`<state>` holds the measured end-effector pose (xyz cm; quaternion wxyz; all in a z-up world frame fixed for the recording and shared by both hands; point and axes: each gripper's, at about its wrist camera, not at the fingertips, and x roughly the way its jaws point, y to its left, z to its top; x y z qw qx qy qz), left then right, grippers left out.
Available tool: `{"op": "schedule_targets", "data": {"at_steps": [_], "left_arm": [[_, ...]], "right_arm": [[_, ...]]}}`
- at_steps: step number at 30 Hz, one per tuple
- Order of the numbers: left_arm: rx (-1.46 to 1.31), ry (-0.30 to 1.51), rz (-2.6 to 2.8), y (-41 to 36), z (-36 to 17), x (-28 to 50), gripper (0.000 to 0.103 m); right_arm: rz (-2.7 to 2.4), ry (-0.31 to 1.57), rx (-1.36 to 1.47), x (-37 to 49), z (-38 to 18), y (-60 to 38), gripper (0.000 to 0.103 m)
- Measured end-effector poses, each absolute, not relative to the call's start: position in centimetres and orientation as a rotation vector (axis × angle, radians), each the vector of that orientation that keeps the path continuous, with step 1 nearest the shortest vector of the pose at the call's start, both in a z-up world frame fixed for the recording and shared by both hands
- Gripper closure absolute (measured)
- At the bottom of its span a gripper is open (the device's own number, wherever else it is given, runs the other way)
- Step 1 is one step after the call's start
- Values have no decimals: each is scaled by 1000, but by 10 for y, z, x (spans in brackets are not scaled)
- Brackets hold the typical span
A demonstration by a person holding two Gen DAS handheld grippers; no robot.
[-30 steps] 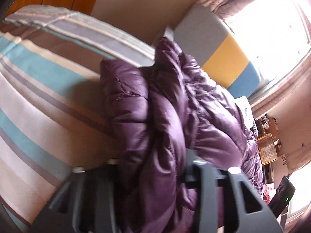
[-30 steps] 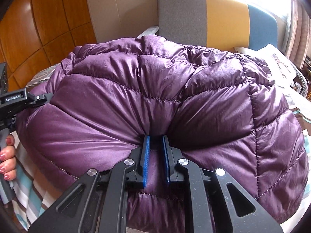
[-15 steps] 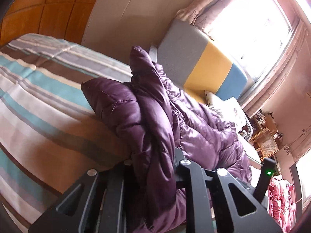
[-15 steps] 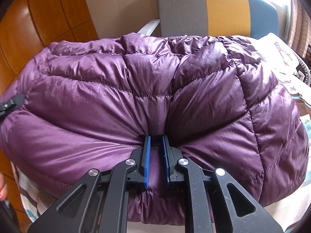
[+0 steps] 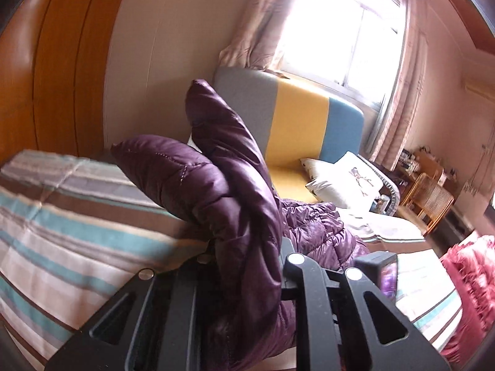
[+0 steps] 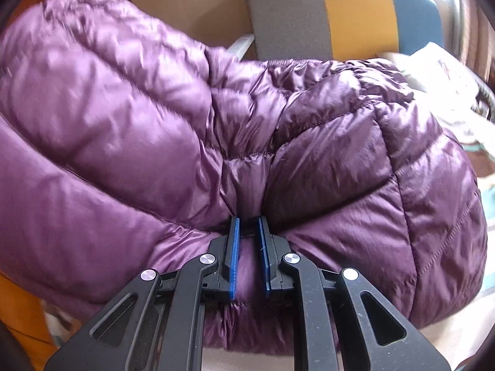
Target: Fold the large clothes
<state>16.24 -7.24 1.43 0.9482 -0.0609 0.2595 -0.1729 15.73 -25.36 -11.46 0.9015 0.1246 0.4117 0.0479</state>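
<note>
A quilted purple down jacket [image 6: 324,142] fills the right wrist view, bunched on the bed. My right gripper [image 6: 249,225] is shut on a pinch of its fabric between the blue pads [image 6: 235,247]. In the left wrist view a thick fold of the same jacket [image 5: 235,191] stands up over the striped bedcover [image 5: 62,235]. My left gripper [image 5: 247,253] is shut on that fold, whose bulk hides the fingertips. The lifted side of the jacket [image 6: 92,99] rises at the left of the right wrist view, blurred. The right gripper's body [image 5: 380,266] shows low on the right in the left wrist view.
A grey, yellow and blue headboard [image 5: 297,123] stands at the far end, with white pillows [image 5: 343,176] before it. An orange wooden wardrobe [image 5: 46,77] lines the left. A bright curtained window [image 5: 340,31], a wicker chair [image 5: 430,198] and a pink blanket [image 5: 467,281] are on the right.
My left gripper has risen with its fold of jacket, lifting that side off the bedcover. In the right wrist view the jacket's left part has swung up and over; the right grip is unchanged.
</note>
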Motion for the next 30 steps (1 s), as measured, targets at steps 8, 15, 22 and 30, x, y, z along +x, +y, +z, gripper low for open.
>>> {"op": "schedule_targets", "data": {"at_steps": [8, 15, 22, 30], "left_arm": [[-52, 505, -369, -119, 25, 162, 87], [28, 510, -430, -184, 24, 158, 84], [100, 574, -495, -237, 2, 160, 83], [152, 629, -551, -282, -32, 164, 83]], "right_arm": [[-126, 726, 308, 99, -90, -339, 90], [-349, 782, 344, 72, -107, -408, 90], [-408, 793, 324, 59, -116, -429, 90], [-421, 782, 353, 49, -114, -434, 90]]}}
